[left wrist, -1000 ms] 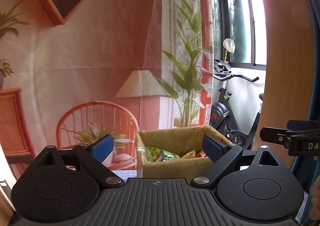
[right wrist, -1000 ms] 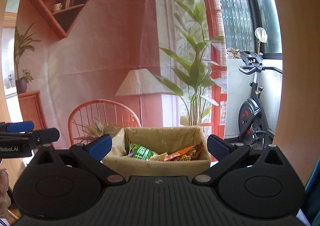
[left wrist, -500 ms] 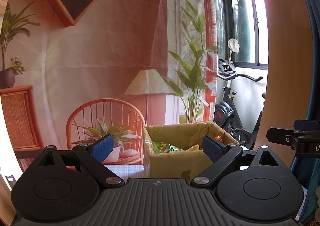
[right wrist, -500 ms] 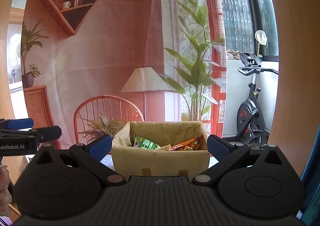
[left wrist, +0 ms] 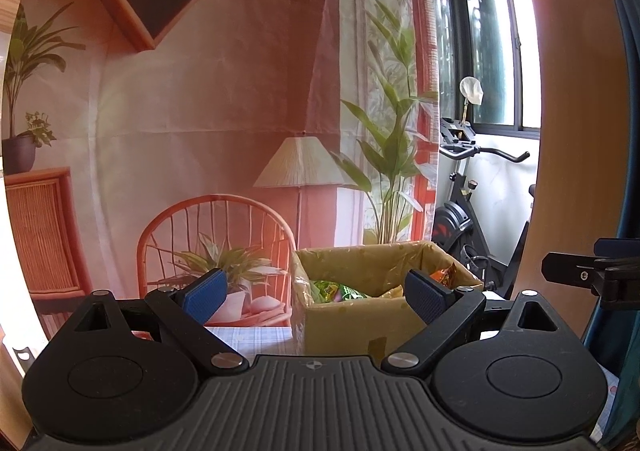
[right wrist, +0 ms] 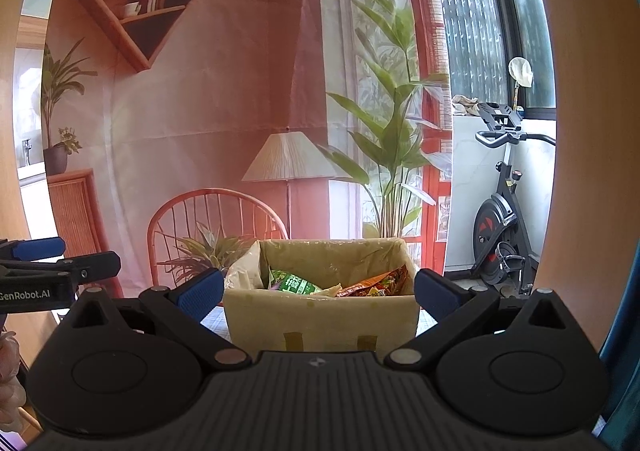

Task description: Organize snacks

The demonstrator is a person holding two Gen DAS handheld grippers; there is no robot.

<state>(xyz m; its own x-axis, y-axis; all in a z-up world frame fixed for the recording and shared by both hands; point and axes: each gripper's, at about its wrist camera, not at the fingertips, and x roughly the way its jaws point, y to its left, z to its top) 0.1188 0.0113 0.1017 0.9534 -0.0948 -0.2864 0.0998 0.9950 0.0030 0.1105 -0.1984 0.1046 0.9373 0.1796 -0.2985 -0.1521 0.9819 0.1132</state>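
A cardboard box (right wrist: 320, 315) lined with clear plastic stands on the table straight ahead in the right wrist view, and ahead to the right in the left wrist view (left wrist: 360, 319). Inside lie a green snack bag (right wrist: 294, 283), also in the left wrist view (left wrist: 336, 290), and an orange snack bag (right wrist: 378, 283), also in the left wrist view (left wrist: 444, 274). My left gripper (left wrist: 316, 293) is open and empty, short of the box. My right gripper (right wrist: 318, 289) is open and empty, its fingers either side of the box front.
A checked tablecloth (left wrist: 248, 335) covers the table. A printed backdrop (right wrist: 200, 111) of a room hangs behind the box. An exercise bike (right wrist: 500, 219) stands at the right by the window. The other gripper shows at each view's edge.
Both grippers have drawn back and tilted up a little; the box sits lower and slightly farther in both views. Both stay open and empty.
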